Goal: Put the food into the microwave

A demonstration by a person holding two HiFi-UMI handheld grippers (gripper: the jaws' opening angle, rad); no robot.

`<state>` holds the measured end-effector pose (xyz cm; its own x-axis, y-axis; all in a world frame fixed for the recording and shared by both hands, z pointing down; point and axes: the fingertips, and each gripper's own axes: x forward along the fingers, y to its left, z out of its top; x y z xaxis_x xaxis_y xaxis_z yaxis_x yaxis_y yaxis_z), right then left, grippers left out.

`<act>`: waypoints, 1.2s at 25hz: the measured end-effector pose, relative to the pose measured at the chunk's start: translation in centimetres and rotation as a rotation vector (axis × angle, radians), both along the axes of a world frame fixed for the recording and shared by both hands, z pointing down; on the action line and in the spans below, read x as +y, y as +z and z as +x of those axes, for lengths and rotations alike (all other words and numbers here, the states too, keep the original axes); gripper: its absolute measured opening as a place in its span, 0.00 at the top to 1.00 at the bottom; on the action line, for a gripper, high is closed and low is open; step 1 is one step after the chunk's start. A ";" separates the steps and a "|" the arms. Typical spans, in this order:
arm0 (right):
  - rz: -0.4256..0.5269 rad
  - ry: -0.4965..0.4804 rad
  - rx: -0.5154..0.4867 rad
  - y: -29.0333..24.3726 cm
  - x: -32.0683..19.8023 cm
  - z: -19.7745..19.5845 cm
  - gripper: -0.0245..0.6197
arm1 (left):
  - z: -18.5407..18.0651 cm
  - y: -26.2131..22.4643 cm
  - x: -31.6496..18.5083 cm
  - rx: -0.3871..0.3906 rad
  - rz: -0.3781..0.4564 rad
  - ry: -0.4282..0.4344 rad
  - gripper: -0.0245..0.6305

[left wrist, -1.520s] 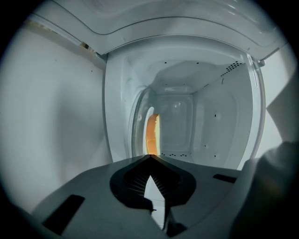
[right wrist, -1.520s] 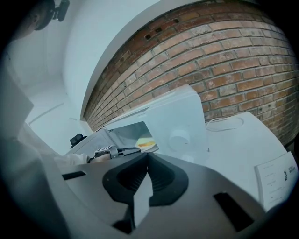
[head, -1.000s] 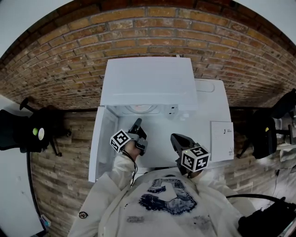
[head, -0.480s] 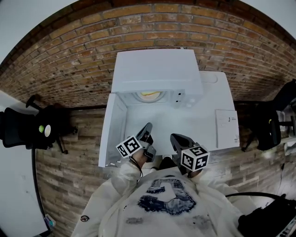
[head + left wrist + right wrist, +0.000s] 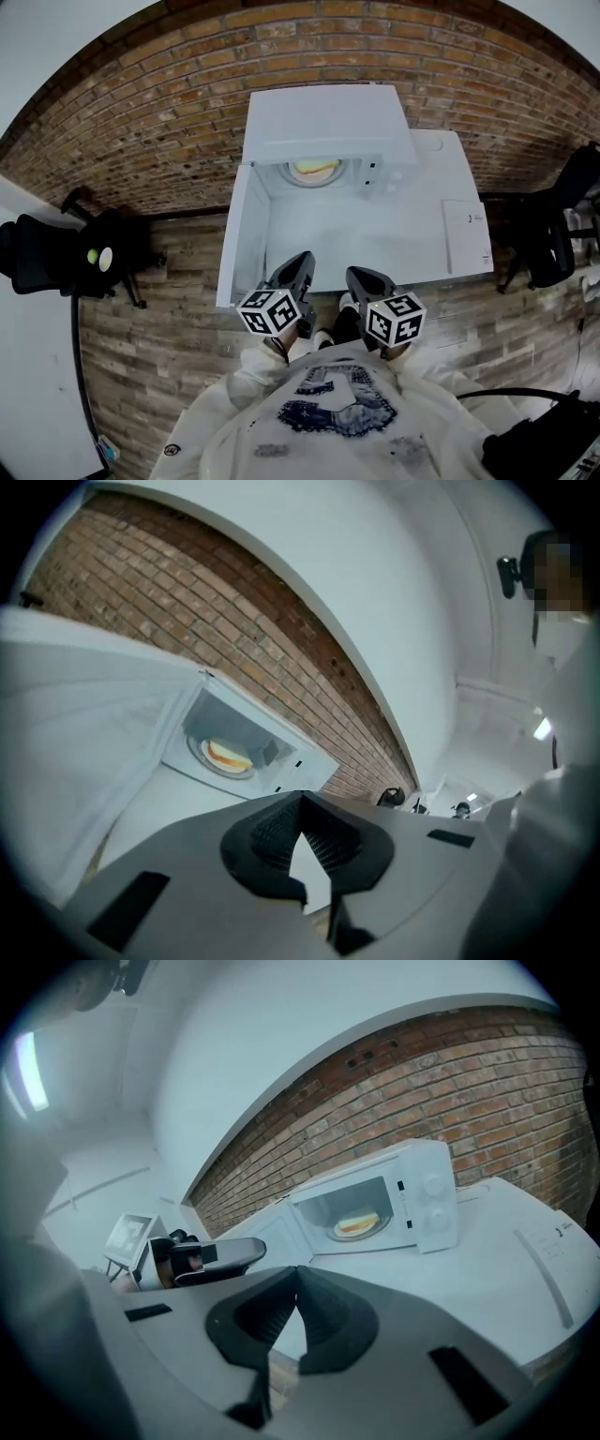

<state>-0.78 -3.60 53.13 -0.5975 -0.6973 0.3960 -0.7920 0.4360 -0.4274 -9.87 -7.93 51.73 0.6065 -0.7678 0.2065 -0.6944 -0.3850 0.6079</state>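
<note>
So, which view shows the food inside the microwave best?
The right gripper view: it looks straight into the open microwave, so the food is in plain sight. The left gripper view shows it too, but tilted; the head view shows only a sliver under the roof.

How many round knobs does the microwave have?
2. Both are on the microwave's front panel, right of the open cavity: the upper knob and the lower knob just beneath it. No others show.

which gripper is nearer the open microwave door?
Left. The left gripper sits close beside the near end of the microwave door; the right gripper is farther to its right.
</note>
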 end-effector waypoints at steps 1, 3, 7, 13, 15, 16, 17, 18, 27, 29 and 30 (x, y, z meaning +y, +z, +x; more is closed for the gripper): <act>0.011 0.000 0.001 -0.3 0.4 -0.3 0.94 | -0.3 -0.7 0.6 -0.033 0.027 0.003 0.95; 0.034 0.003 0.000 -0.9 1.2 -0.8 0.94 | -0.8 -1.9 1.7 -0.090 0.080 0.005 0.95; 0.087 0.004 0.016 -2.5 2.6 -1.6 0.94 | -2.2 -3.7 3.9 -0.196 0.154 -0.015 0.95; 0.185 0.015 0.071 -5.5 3.5 -1.9 0.94 | -4.0 -6.0 5.7 -0.334 0.228 -0.055 0.95; 0.200 0.027 0.082 -6.0 3.4 -1.6 0.94 | -4.2 -6.7 6.0 -0.368 0.253 -0.069 0.95; 0.205 0.033 0.083 -6.3 3.4 -1.4 0.94 | -4.2 -7.1 6.1 -0.384 0.266 -0.075 0.95; 0.211 0.038 0.083 -6.6 3.2 -1.3 0.94 | -4.3 -7.5 6.1 -0.398 0.281 -0.080 0.95; 0.218 0.043 0.083 -6.9 3.1 -1.2 0.94 | -4.2 -7.8 6.2 -0.409 0.294 -0.082 0.95; 0.251 0.046 0.089 -8.0 3.0 -1.3 0.94 | -4.3 -8.3 6.1 -0.421 0.304 -0.090 0.95; 0.255 0.046 0.092 -8.1 3.0 -1.3 0.94 | -4.2 -8.2 6.1 -0.419 0.301 -0.086 0.95; 0.257 0.046 0.093 -8.1 3.0 -1.3 0.94 | -4.2 -8.1 6.1 -0.419 0.300 -0.084 0.95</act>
